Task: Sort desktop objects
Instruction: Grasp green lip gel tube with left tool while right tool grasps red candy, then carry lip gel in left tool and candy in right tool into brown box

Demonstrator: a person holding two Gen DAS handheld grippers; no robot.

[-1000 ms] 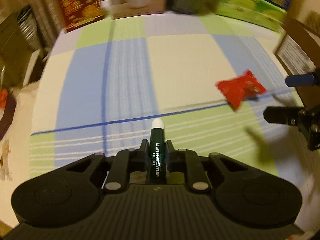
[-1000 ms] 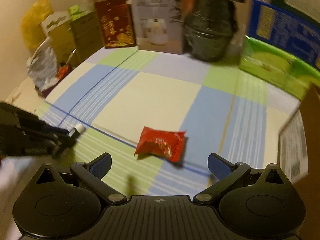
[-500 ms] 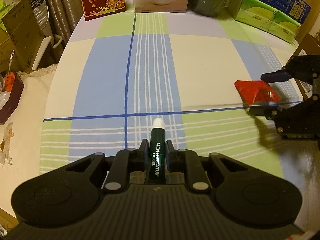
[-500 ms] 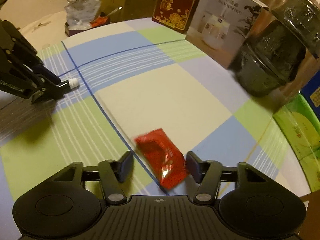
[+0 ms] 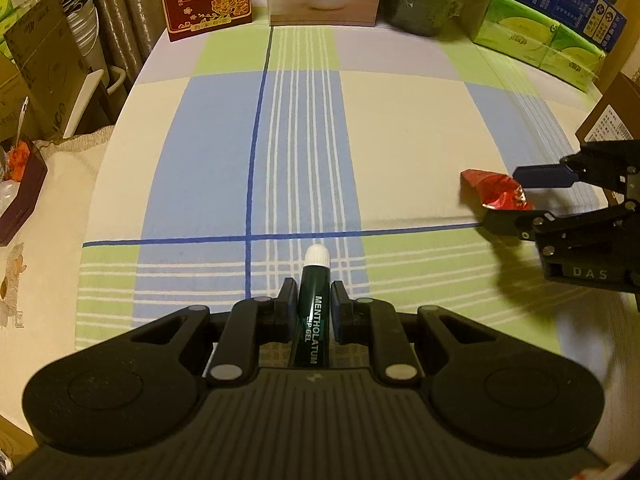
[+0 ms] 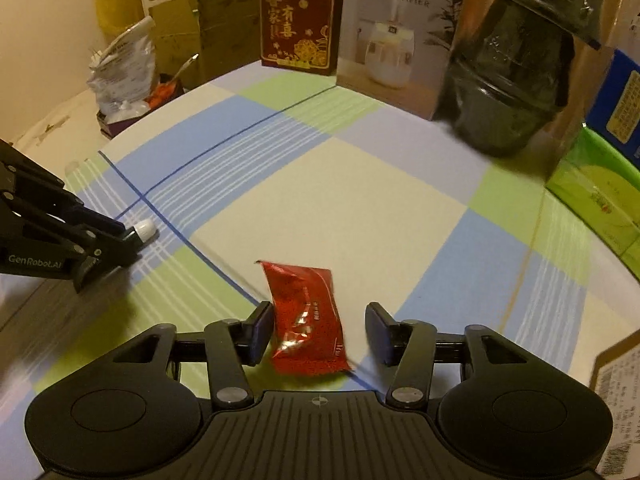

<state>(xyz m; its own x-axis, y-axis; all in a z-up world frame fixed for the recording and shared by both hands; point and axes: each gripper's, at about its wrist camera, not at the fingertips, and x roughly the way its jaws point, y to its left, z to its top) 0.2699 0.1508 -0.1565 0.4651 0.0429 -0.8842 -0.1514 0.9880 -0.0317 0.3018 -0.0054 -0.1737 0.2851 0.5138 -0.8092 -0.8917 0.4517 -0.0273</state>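
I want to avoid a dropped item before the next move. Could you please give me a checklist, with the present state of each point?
1. Left gripper is shut on the lip gel tube: ok.
2. Red packet lies between the fingers of the right gripper: ok; its jaws have just been closing.
3. Both pads press on the red packet: not ok; in the right wrist view a gap shows at one pad.
4. Red packet is lifted off the tablecloth: cannot tell.
5. The two grippers are well apart: ok.
6. A place to sort these items into is in view: cannot tell.
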